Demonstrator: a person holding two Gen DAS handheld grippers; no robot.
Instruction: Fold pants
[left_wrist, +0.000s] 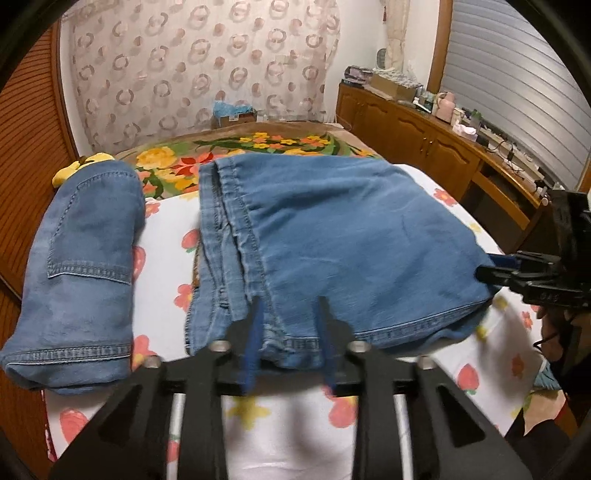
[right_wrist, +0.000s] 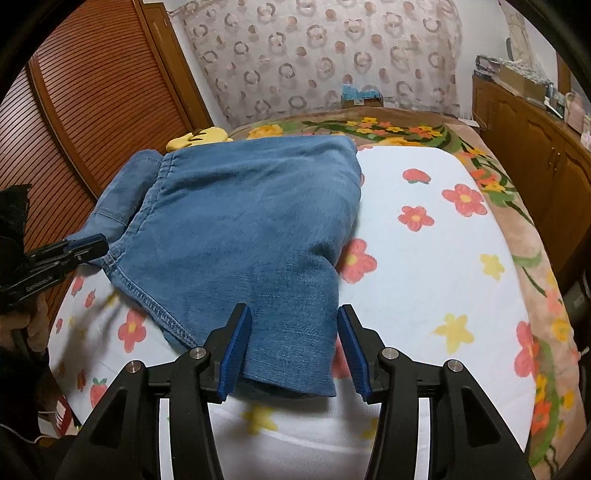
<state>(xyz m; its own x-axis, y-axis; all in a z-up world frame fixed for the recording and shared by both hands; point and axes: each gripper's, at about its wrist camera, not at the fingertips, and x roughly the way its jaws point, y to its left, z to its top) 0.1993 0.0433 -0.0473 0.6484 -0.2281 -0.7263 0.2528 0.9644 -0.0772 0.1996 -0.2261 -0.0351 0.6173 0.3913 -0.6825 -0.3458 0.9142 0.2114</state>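
Note:
Blue denim pants (left_wrist: 332, 236) lie folded over on the white flowered sheet (left_wrist: 280, 424); they also show in the right wrist view (right_wrist: 251, 229). My left gripper (left_wrist: 290, 317) is open, its blue pads on either side of the near hem at the left corner. My right gripper (right_wrist: 293, 328) is open, with the near right corner of the pants between its pads. Each gripper shows from the side in the other view, the right one (left_wrist: 491, 273) and the left one (right_wrist: 96, 245), both at the pants' edge.
A second pair of folded jeans (left_wrist: 81, 273) lies at the left of the bed. A yellow soft toy (left_wrist: 81, 166) sits behind it. A floral blanket (left_wrist: 236, 147) covers the far bed. A wooden cabinet (left_wrist: 424, 140) stands at the right, a slatted wooden door (right_wrist: 92, 110) at the left.

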